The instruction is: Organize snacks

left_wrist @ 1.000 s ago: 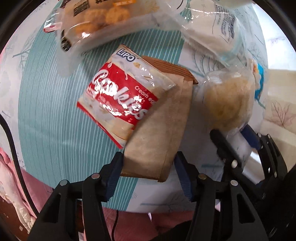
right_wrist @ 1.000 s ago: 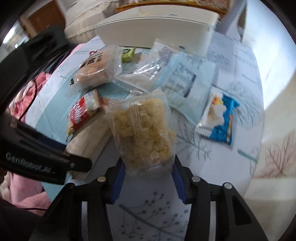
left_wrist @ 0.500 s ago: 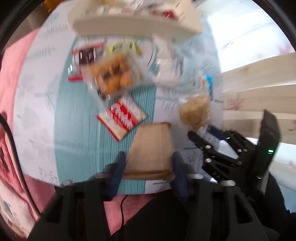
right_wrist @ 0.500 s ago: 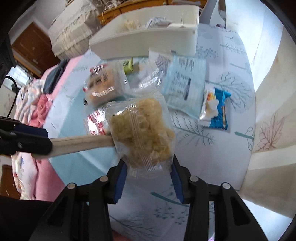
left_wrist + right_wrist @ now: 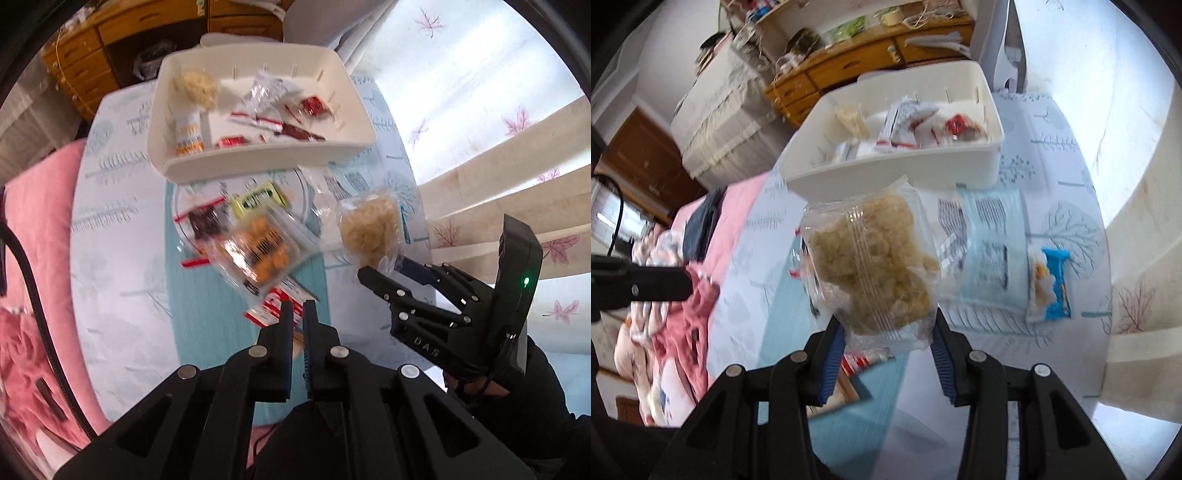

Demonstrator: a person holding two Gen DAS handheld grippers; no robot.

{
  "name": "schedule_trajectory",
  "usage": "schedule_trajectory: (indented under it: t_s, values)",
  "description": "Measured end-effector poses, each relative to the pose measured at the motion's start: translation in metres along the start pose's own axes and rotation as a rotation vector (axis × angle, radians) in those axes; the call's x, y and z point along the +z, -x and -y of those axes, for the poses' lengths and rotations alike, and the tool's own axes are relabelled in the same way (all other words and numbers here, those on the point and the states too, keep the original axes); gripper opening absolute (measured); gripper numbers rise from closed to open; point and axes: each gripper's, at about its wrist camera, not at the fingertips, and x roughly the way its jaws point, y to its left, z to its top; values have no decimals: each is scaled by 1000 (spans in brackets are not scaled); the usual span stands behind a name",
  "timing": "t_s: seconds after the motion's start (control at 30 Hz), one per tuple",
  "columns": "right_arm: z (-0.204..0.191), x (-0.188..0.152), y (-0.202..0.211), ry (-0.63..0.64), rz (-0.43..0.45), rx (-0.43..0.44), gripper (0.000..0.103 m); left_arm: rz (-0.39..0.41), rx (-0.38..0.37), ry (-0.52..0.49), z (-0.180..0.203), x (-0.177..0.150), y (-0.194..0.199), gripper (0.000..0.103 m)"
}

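My left gripper [image 5: 297,321] is shut high above the table, with only a tan sliver showing behind its narrow gap. In the right wrist view its fingers [image 5: 665,288] carry nothing. The tan packet [image 5: 849,391] lies on the table under the red cookie pack [image 5: 273,306]. My right gripper [image 5: 886,325] is shut on a clear bag of pale puffed snack [image 5: 875,266], lifted off the table; this bag [image 5: 369,229] and gripper [image 5: 386,267] also show in the left wrist view. A white bin [image 5: 258,158] holding several snacks stands at the far end.
On the table lie an orange cracker bag [image 5: 258,251], a yellow-green packet [image 5: 258,197], a dark zip bag [image 5: 203,221], a pale blue pack [image 5: 990,254] and a blue-white pack [image 5: 1052,284]. Pink bedding [image 5: 40,221] lies left, a curtain [image 5: 498,147] hangs right, and wooden drawers [image 5: 857,62] stand behind.
Both grippers have risen and the bin has come into view. The tan packet has left the left jaws, which closed. The puffed snack bag went up with the right gripper.
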Motion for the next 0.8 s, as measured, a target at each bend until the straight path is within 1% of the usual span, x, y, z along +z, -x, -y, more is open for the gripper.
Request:
schedule_trajectory:
  t_s: [0.2,0.43,0.53,0.67,0.73,0.8]
  values:
    - [-16,29,-8,-54,88,-24,44,71,10,-53,-27,15,12,2]
    - [-24,71,-27,-89,183,-74,44,112,1,-106,-50,25,11,2]
    - [-26,88,-37,-96,219,-98,44,119,-5,-119,-59,26,6,2]
    - [-21,107,-53,-113,242,-116,44,115,-14,-119,-69,27,-2,2]
    - [-17,116,-60,-122,258,-122,47,110,-14,-115,-73,26,-5,2]
    - [-13,124,-67,-133,253,-153,51,104,-9,-112,-76,26,-8,3]
